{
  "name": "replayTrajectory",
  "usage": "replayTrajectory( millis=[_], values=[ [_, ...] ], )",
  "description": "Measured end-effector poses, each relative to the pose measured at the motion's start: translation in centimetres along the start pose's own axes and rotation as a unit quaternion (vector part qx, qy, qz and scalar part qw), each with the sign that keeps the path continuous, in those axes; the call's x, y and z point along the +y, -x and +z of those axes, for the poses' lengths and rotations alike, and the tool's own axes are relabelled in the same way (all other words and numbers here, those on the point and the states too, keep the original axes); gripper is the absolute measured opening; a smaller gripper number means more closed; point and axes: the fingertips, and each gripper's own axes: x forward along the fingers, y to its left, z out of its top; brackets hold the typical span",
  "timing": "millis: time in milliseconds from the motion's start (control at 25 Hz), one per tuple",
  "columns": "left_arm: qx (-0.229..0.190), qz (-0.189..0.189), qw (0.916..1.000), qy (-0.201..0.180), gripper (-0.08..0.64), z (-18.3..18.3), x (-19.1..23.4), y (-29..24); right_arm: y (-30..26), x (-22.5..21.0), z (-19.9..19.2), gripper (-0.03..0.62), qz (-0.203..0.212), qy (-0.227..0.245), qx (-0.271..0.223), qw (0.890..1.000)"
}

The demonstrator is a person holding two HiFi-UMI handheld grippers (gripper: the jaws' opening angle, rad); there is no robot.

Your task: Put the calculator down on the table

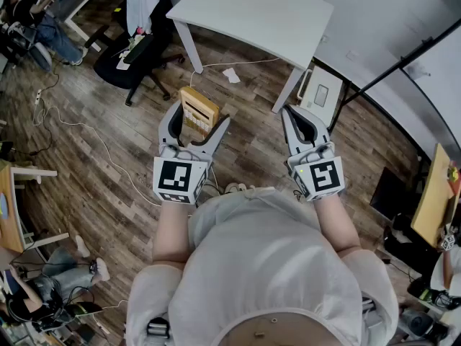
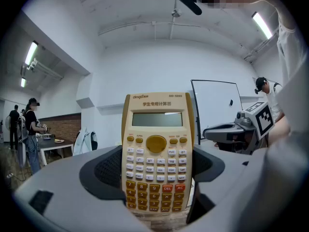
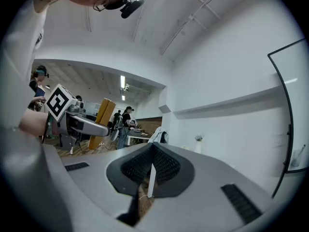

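Note:
A yellow-and-cream calculator (image 1: 196, 107) stands upright between the jaws of my left gripper (image 1: 200, 115), which is shut on its two long sides and held level above the wood floor. In the left gripper view the calculator (image 2: 157, 144) faces the camera with its screen at the top, and the pads of the left gripper (image 2: 157, 167) press its edges. My right gripper (image 1: 297, 115) hangs beside it to the right, shut and holding nothing. Its tips meet in the right gripper view (image 3: 153, 146), where the calculator (image 3: 104, 114) shows at the left. The white table (image 1: 252, 9) stands ahead, beyond both grippers.
A black office chair (image 1: 133, 56) with things piled on it stands left of the table. A white cable (image 1: 86, 132) and a scrap of paper (image 1: 232, 74) lie on the floor. A white box (image 1: 322, 92) leans by the table's right leg. People sit at desks at the far left.

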Motion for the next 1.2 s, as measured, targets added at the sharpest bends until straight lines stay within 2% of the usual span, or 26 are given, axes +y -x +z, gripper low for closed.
replayTrajectory(
  millis=[440, 640, 800, 1200],
  values=[
    [0.003, -0.009, 1.0, -0.001, 0.41, -0.8, 3.1, -0.3, -2.8, 1.1, -0.1, 0.002, -0.012, -0.005, 0.006, 1.0],
    [0.008, -0.018, 0.9998, 0.001, 0.41, -2.1, 5.3, -0.8, -4.7, 0.6, -1.2, 0.005, -0.049, -0.047, 0.008, 0.998],
    [0.017, -0.024, 0.9995, 0.005, 0.41, -3.4, 7.5, -0.9, -6.7, 0.9, -1.7, 0.005, -0.065, -0.05, 0.016, 0.997],
    [0.04, 0.008, 0.9991, 0.014, 0.41, -6.2, 13.2, -4.9, -14.6, -0.7, -4.7, 0.006, -0.036, -0.06, 0.031, 0.997]
  ],
)
